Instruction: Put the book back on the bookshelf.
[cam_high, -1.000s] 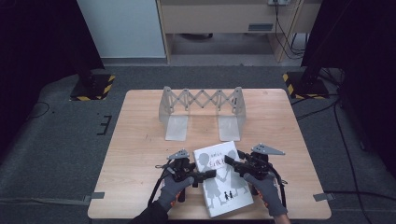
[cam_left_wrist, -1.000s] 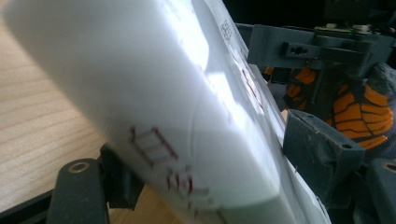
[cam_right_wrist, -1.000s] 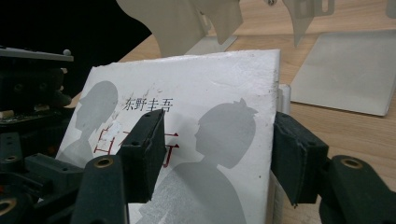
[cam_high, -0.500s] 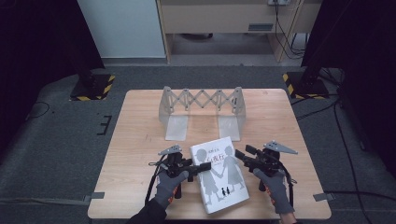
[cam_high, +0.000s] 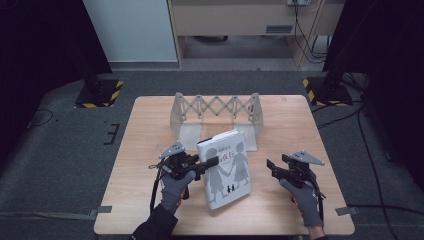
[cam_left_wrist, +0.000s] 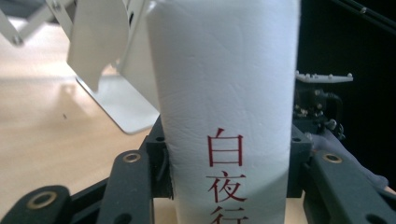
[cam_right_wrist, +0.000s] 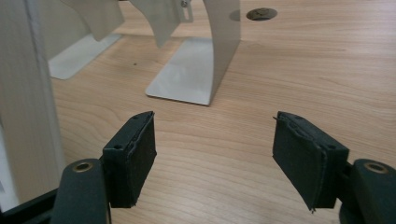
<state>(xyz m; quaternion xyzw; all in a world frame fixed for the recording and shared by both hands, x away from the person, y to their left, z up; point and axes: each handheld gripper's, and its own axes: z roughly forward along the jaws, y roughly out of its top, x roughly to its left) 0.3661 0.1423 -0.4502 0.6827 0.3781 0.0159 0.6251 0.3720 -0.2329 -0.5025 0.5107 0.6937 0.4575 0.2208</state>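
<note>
Left tongs clamp the book's spine, lifting it upright; right tongs gape, released.

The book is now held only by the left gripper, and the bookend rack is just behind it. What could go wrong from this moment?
1. The left gripper clamps the white book at its spine alone, while the right gripper stands open and apart; the book may sag or twist in the jaws.
2. The expanding bookend rack stands close behind, so the book's top corner could strike an end plate and push the rack.
</note>
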